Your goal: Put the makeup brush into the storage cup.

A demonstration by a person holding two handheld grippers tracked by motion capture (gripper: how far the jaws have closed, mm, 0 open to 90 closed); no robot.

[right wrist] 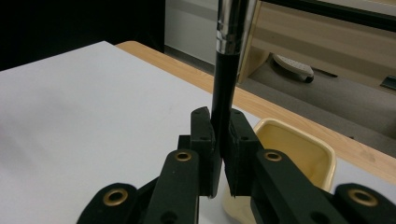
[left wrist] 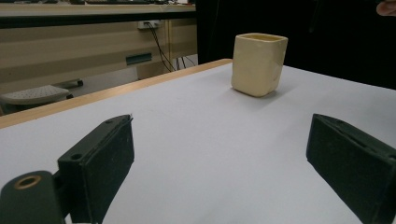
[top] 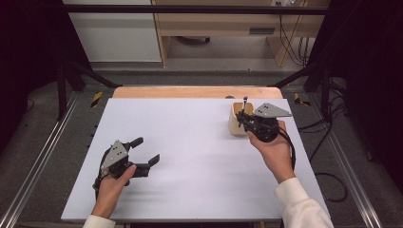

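Clamped in our right gripper (right wrist: 219,154), upright black pen (right wrist: 224,93) stands directly above cream cup (right wrist: 299,149); left gripper (left wrist: 219,163) gapes empty.

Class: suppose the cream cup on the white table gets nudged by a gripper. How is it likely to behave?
The cream cup looks glossy and hard, like ceramic, so probably slippery and breakable if knocked off. It stands taller than wide near the table edge, so a high push might tip it; a low push would likelier slide it on its squarish base.

I count one cream cup (top: 236,119) on one white table (top: 190,142), one black pen (right wrist: 227,79) pinched upright in my right gripper (right wrist: 222,154), and two grippers, with my left gripper (left wrist: 219,163) gaping.
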